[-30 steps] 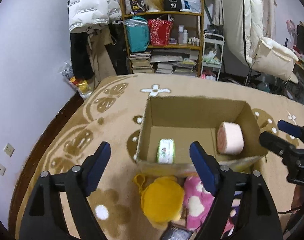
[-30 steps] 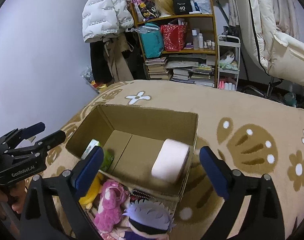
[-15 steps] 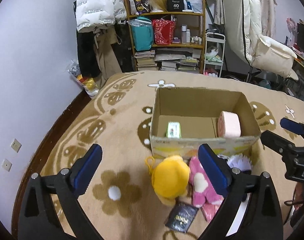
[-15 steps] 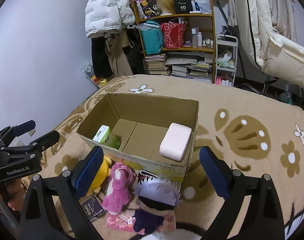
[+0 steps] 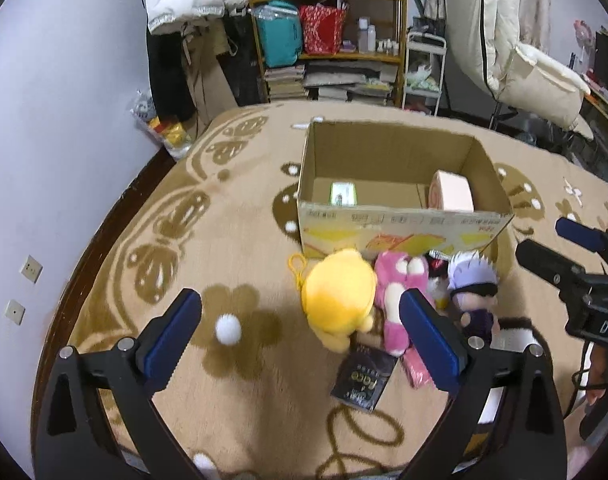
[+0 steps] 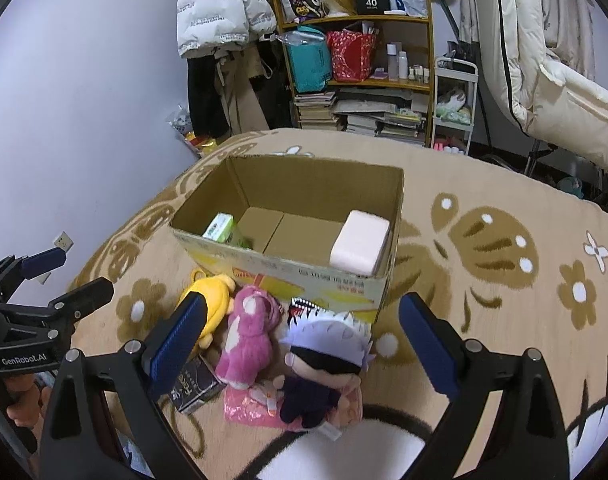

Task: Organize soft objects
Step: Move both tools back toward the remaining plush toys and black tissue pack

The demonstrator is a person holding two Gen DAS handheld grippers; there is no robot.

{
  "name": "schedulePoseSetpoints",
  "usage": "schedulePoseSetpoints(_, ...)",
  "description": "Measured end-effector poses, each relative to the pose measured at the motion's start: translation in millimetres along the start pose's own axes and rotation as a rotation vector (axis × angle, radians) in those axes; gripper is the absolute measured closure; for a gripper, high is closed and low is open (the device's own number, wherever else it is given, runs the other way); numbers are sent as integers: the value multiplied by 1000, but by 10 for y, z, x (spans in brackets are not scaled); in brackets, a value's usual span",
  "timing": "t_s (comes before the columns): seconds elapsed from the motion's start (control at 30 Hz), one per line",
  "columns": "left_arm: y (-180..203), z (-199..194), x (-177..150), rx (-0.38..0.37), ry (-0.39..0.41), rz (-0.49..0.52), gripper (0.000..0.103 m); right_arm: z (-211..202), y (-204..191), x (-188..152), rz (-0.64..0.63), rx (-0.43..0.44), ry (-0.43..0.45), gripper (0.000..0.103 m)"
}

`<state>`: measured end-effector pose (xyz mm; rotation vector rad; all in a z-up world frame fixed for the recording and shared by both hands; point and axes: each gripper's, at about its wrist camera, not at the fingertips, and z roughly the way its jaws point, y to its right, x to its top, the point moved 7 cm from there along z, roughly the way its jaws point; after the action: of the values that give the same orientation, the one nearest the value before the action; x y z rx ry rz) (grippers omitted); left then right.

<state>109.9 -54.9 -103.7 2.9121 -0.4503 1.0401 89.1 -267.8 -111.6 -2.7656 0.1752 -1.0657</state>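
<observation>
I held the left gripper (image 5: 300, 332) with its jaws spread wide and nothing between the blue pads (image 5: 172, 330). It pointed forward and tilted downward. The right gripper (image 6: 300, 334) was in the same state: jaws fully apart, pads (image 6: 428, 344) bare, pitched forward and down. Each unit appeared in the other's wrist view: the right one at the right edge of the left camera, the left one at the left edge of the right camera, so the two sat side by side, apart. My left hand (image 6: 22, 400) was partly visible behind its gripper, wrapped around the handle.
</observation>
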Motion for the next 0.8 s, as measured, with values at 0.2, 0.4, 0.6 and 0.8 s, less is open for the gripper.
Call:
schedulePoseSetpoints(0.2,-11,53,-172,4,-62,0,5,38,39,-46,7,-9,-22,2)
schedulePoseSetpoints(0.4,9,133,-239,7,-96,0,5,121,65,-75,7,-18,-47,2)
schedulePoseSetpoints(0.6,26,226,-295,20,-137,3,5,237,111,-115,20,-28,-79,2)
schedulePoseSetpoints(0.8,103,326,-352,0,-171,6,5,399,163,-171,27,-44,-127,2)
